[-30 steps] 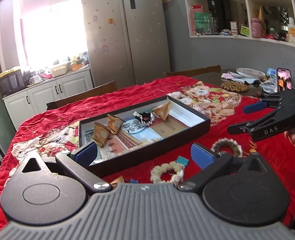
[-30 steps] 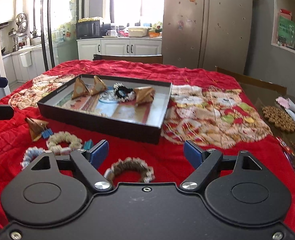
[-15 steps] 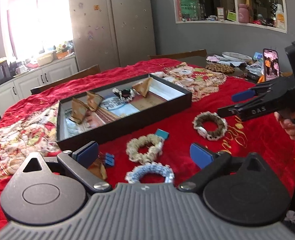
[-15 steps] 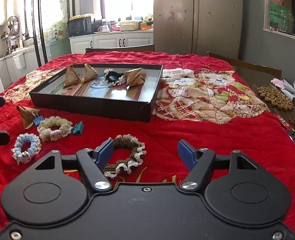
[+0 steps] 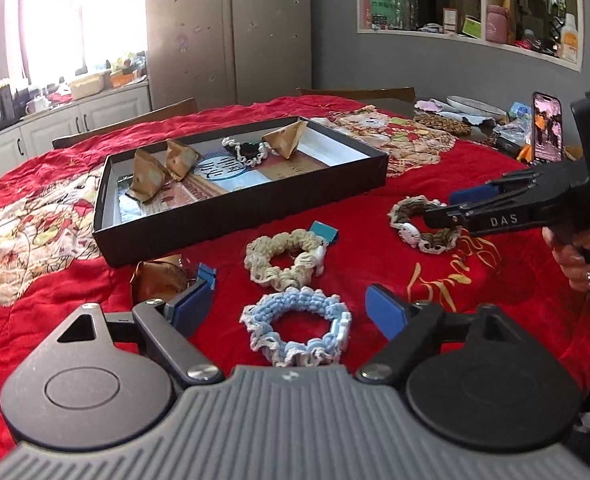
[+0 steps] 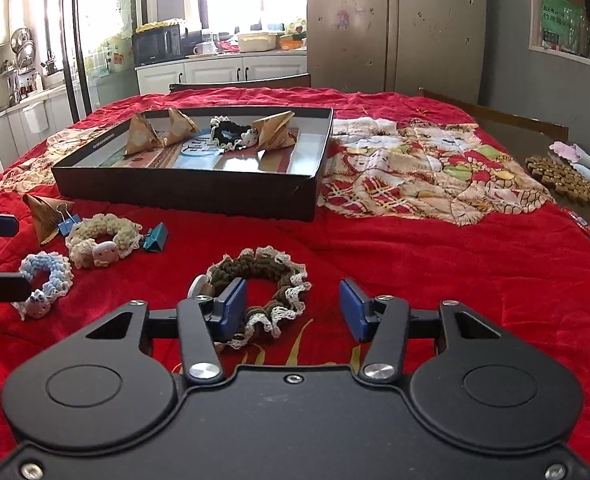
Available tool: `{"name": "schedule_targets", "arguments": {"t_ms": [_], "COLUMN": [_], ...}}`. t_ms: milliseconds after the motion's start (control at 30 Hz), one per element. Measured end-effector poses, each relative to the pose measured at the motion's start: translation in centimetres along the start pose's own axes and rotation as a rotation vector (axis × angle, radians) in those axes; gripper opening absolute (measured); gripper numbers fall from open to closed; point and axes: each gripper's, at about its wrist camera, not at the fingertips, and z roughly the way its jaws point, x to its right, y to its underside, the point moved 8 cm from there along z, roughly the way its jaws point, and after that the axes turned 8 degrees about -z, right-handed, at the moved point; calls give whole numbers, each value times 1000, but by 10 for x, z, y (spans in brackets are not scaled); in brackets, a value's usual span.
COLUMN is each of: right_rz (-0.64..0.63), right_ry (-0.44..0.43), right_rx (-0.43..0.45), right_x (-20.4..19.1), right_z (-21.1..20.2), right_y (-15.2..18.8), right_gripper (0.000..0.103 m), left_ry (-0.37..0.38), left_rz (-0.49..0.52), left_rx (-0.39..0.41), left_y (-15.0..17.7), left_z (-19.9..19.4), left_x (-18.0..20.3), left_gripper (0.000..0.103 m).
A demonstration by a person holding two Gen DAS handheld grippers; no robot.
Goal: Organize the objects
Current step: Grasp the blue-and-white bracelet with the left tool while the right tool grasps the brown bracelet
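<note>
A black tray [image 5: 239, 208] [image 6: 199, 196] on the red cloth holds three brown paper pouches and a black-and-white scrunchie [image 5: 245, 150]. In front of it lie a beige scrunchie [image 5: 283, 258] [image 6: 103, 236], a blue scrunchie [image 5: 297, 326] [image 6: 49, 276], a brown-green scrunchie [image 5: 423, 222] [image 6: 267, 284], a brown pouch [image 5: 157, 280] [image 6: 43, 212] with a blue clip, and a teal clip [image 5: 325, 232] [image 6: 156, 237]. My left gripper [image 5: 291, 310] is open, just above the blue scrunchie. My right gripper [image 6: 293, 308] is open, just above the brown-green scrunchie.
A patterned quilt patch [image 6: 427, 168] lies right of the tray. A phone [image 5: 547, 128], plates and a round woven mat [image 6: 561, 178] sit at the table's far right. Chair backs stand behind the table. A fridge and kitchen cabinets are beyond.
Both grippers have drawn back and lowered toward the table's near side. The blue scrunchie now sits between my left fingers, the brown-green one between my right fingers.
</note>
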Motion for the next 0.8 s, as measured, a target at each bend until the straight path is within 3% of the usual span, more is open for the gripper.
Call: {"name": "schedule_targets", "arguments": {"t_ms": [300,500,800], "right_rz": [-4,-22,-36], "right_ry": [7,6,-3], "right_rx": [-4,-14,-17], "right_x": [-1,-4,-8], "right_z": [3,6,8], "right_y": [3,5,6], "right_gripper": [45,40,28], "left_ry": [-22,-26,-20], "left_rz": [-71,-83,-89], "left_rx": [-36,-78,-87], "left_y": [6,15,17], "left_z": [9,18,21], "left_x": [-18,-23,-22], "left_gripper": [71,53,45]}}
